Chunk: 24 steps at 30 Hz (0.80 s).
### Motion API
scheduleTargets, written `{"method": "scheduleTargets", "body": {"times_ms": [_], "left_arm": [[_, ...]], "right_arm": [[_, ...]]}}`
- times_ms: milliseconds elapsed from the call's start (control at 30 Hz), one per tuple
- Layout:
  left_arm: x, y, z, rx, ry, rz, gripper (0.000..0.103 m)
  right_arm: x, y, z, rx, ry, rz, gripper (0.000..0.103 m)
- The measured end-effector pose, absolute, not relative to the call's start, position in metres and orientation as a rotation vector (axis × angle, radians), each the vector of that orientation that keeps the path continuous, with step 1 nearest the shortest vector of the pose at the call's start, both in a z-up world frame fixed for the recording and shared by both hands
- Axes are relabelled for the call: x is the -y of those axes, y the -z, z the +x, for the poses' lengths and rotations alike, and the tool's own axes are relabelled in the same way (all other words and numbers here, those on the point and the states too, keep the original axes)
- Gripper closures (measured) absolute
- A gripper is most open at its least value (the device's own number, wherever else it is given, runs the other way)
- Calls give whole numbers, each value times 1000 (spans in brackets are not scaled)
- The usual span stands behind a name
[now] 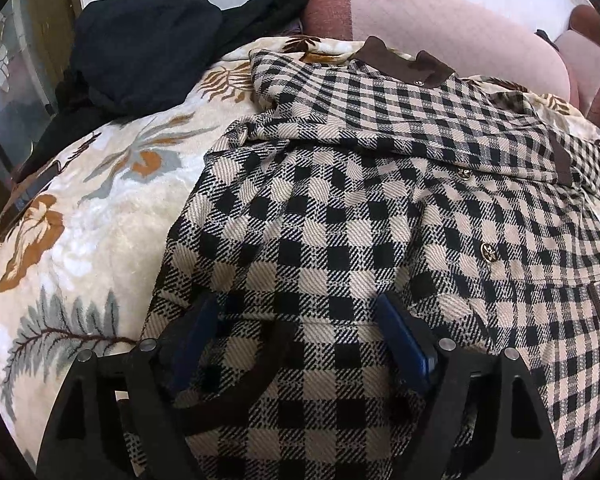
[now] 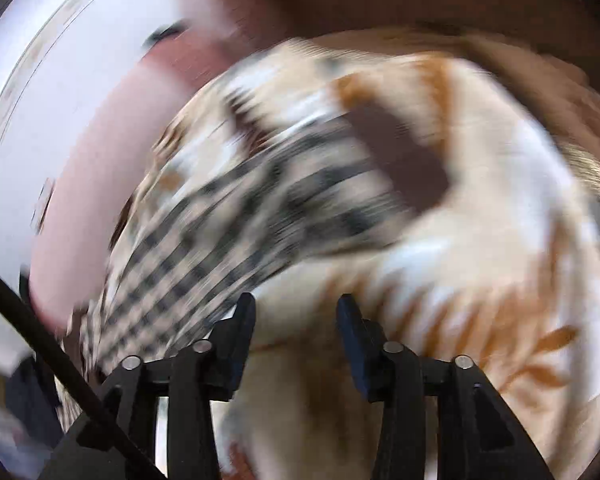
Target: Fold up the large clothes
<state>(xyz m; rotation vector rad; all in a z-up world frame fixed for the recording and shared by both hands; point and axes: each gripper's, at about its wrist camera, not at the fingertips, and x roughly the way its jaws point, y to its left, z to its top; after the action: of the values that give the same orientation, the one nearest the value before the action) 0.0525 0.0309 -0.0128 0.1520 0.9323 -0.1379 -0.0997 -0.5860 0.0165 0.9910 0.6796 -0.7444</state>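
On the floral blanket [image 1: 80,216], the checked coat [image 1: 340,208] lies spread between the open left hand-held gripper [image 1: 300,320] fingers; the right hand-held gripper [image 2: 296,312], open and empty, must next grasp the sleeve [image 2: 260,208].

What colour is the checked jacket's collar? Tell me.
Dark brown collar on the beige-and-black checked jacket; clearest in the left wrist view.

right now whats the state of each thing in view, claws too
left claw: open, fingers either side of a fabric fold, not clamped
right claw: open, nothing between the fingers, view motion-blurred
checked coat: laid out on the blanket, partly folded, rumpled near the collar
brown collar: lying flat at the far end
floral blanket: spread under the coat
black garment: in a crumpled heap, unfolded
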Motion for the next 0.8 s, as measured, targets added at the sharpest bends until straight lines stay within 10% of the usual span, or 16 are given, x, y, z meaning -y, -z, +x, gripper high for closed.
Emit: {"method": "scheduleTargets", "body": {"times_ms": [300,367,400,800], "left_arm": [[-35,8,48,-927,157,122,21],[-34,-3,42,-927,150,136,21],[-33,-8,38,-919,148,142,21],[-25,-110,10,-827,227,54,21]], "right_arm": [[620,-9,-106,-551,757,1098,53],[629,-9,-94,-561,714,1074,71],[631,-12,-88,-568,679,1067,95],[640,-59,-76,-523,844,833,97]]}}
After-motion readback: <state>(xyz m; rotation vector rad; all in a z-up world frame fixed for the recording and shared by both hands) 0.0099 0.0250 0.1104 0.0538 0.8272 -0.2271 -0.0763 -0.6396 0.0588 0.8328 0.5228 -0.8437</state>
